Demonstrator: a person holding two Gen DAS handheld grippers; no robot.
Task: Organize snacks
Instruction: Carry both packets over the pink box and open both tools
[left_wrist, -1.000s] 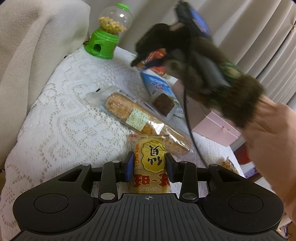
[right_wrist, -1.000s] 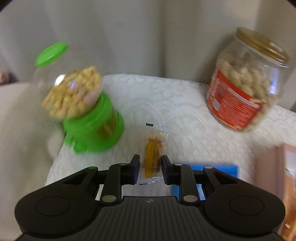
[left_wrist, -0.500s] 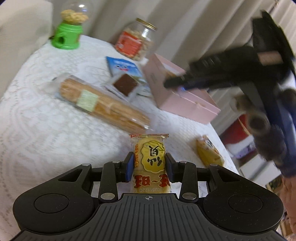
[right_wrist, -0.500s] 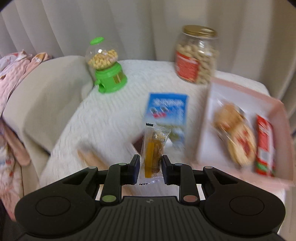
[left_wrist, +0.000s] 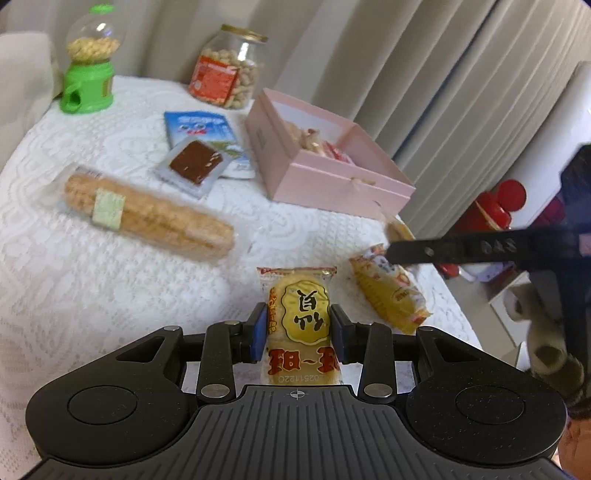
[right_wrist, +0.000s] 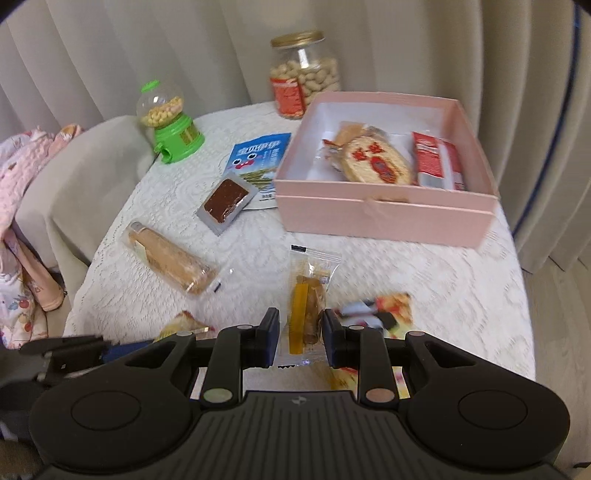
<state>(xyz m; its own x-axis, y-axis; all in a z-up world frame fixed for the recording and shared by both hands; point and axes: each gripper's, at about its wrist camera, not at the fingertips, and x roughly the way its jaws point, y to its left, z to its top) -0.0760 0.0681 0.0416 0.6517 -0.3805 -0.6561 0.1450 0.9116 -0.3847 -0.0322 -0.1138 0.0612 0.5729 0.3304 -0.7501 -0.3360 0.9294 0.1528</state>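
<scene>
Left wrist view: the left tool (left_wrist: 298, 328) is clamped on a yellow rice-cracker packet (left_wrist: 300, 325), carried above the lace-covered worktop (left_wrist: 74, 266) toward the pink box (left_wrist: 332, 177). A second ago the box was barely visible; now it stands well ahead.

Right wrist view: the right tool (right_wrist: 300, 332) pinches a clear-wrapped orange snack (right_wrist: 306, 306) short of the box. The next move likely calls for reaching over the near wall and releasing inside. Earlier, this view faced the green dispenser (right_wrist: 173, 129).

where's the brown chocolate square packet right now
The brown square packet lies on the lace tablecloth, overlapping the blue pouch, left of the pink box in the right wrist view.
</scene>
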